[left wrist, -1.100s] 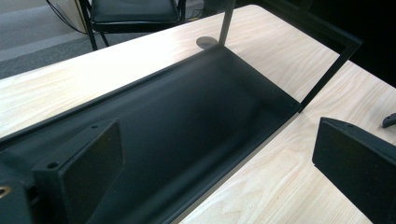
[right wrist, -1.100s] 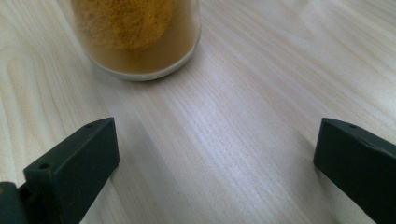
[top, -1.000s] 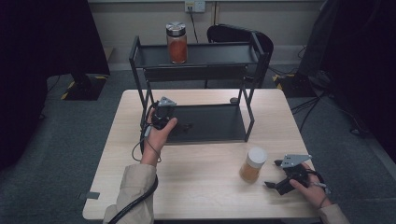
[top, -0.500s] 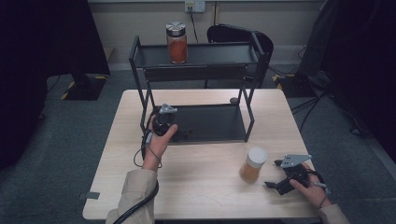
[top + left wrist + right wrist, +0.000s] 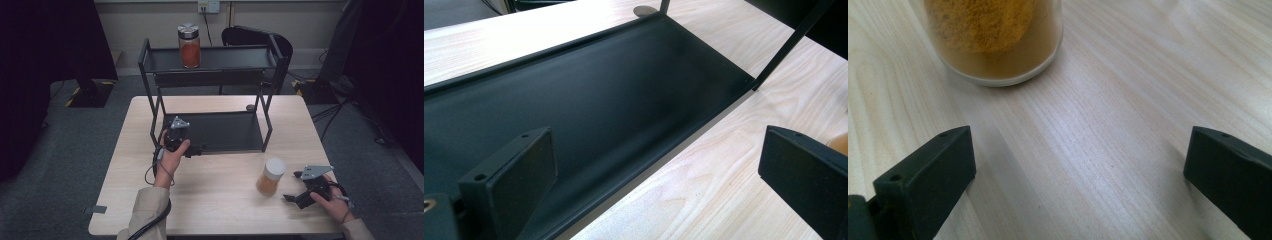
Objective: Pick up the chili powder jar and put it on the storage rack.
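The left gripper point(image 5: 651, 170) has its jaws wide apart with nothing between them. It has pulled back a little toward the person and now sits at the front edge of the black rack's bottom shelf point(image 5: 589, 100). The right gripper point(image 5: 1078, 175) is also spread wide, and hasn't moved. Just in front of it stands a jar of yellow powder point(image 5: 993, 35). A red jar point(image 5: 189, 45) sits on top. I can't read any words.

Overhead, facing forward and down across the table point(image 5: 210, 200). Close along each gripper's jaws: left toward the shelf tray point(image 5: 589, 100), right toward the jar point(image 5: 993, 40).
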The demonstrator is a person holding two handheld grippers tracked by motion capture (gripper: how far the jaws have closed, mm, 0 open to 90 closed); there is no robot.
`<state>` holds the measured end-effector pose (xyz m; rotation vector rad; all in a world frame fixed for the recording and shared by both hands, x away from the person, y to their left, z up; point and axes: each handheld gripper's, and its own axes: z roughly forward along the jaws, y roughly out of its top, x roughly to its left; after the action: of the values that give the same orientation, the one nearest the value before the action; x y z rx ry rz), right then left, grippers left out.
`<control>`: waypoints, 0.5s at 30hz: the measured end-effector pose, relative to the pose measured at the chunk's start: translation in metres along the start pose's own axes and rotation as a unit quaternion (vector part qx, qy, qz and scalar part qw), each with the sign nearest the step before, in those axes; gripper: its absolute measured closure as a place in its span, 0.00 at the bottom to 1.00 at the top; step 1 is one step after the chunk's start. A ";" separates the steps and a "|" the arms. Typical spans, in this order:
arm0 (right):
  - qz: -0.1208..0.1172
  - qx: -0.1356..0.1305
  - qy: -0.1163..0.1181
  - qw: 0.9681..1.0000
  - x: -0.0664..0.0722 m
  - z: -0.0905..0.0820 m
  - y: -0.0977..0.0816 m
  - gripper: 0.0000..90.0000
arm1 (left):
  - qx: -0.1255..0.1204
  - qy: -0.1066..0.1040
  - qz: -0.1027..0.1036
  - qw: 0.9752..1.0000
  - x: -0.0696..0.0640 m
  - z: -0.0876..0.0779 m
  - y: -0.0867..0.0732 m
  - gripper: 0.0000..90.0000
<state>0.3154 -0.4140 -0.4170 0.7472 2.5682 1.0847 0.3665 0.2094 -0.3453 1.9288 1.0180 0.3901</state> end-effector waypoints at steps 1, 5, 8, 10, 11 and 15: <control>0.000 0.000 0.000 1.000 0.000 0.000 0.000 0.00 | -0.002 -0.001 0.000 1.000 0.000 0.001 -0.002 0.02; 0.000 0.000 0.000 1.000 0.000 0.000 0.000 0.00 | 0.000 -0.003 0.002 1.000 0.000 0.002 -0.006 0.02; 0.000 0.000 0.000 1.000 0.000 0.000 0.000 0.00 | 0.003 -0.004 0.004 1.000 -0.001 0.004 -0.010 0.02; 0.000 0.000 0.000 1.000 0.000 0.000 0.000 0.00 | 0.004 -0.005 0.002 1.000 -0.001 0.005 -0.013 0.02; 0.000 0.000 0.000 1.000 0.000 0.000 0.000 0.00 | 0.005 -0.006 0.003 1.000 -0.001 0.006 -0.014 0.02; 0.000 0.000 0.000 1.000 0.000 0.000 0.000 0.00 | 0.004 -0.006 0.003 1.000 -0.002 0.006 -0.018 0.02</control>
<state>0.3153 -0.4140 -0.4170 0.7476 2.5682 1.0844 0.3598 0.2087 -0.3638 1.9392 1.0082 0.3784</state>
